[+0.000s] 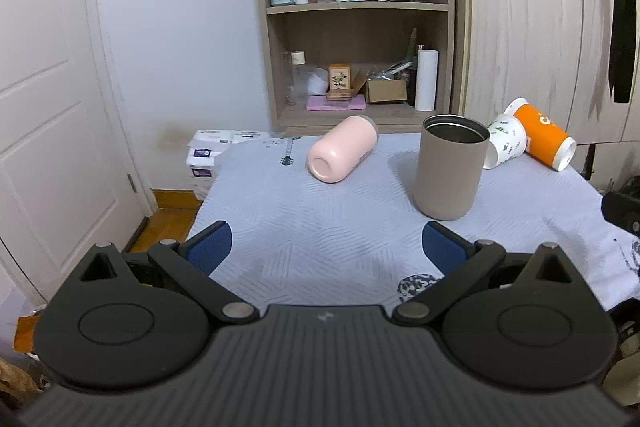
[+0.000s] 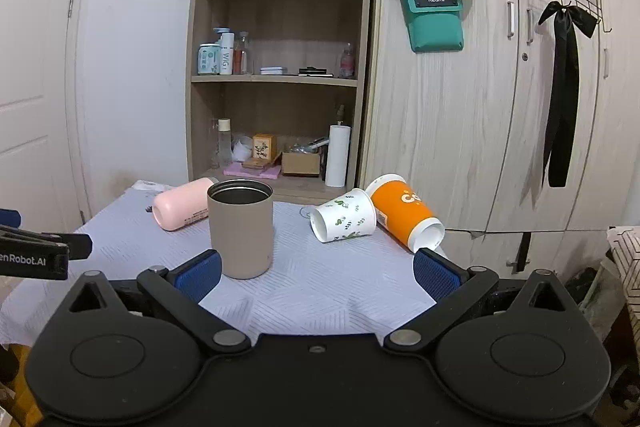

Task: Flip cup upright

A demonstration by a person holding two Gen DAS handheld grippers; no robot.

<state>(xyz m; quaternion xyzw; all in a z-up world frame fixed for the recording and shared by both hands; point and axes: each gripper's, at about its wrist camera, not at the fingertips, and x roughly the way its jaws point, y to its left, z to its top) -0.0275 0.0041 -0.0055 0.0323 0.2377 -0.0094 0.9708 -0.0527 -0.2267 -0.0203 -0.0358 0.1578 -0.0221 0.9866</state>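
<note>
A tan cup (image 1: 450, 169) stands upright on the grey-white cloth (image 1: 312, 227), its dark mouth up; it also shows in the right wrist view (image 2: 242, 229). A pink cup (image 1: 342, 154) lies on its side behind it, and shows in the right wrist view (image 2: 182, 209). A white leaf-print paper cup (image 2: 344, 215) and an orange paper cup (image 2: 404, 213) lie on their sides at the right; both show in the left wrist view (image 1: 505, 141) (image 1: 540, 135). My left gripper (image 1: 326, 247) is open and empty, short of the cups. My right gripper (image 2: 318, 273) is open and empty, the tan cup just beyond its left finger.
A wooden shelf unit (image 2: 280, 87) with bottles and boxes stands behind the table. Wardrobe doors (image 2: 500, 107) are at the right, a white door (image 1: 48, 87) at the left. Tissue packs (image 1: 208, 155) sit on the floor past the table's left edge.
</note>
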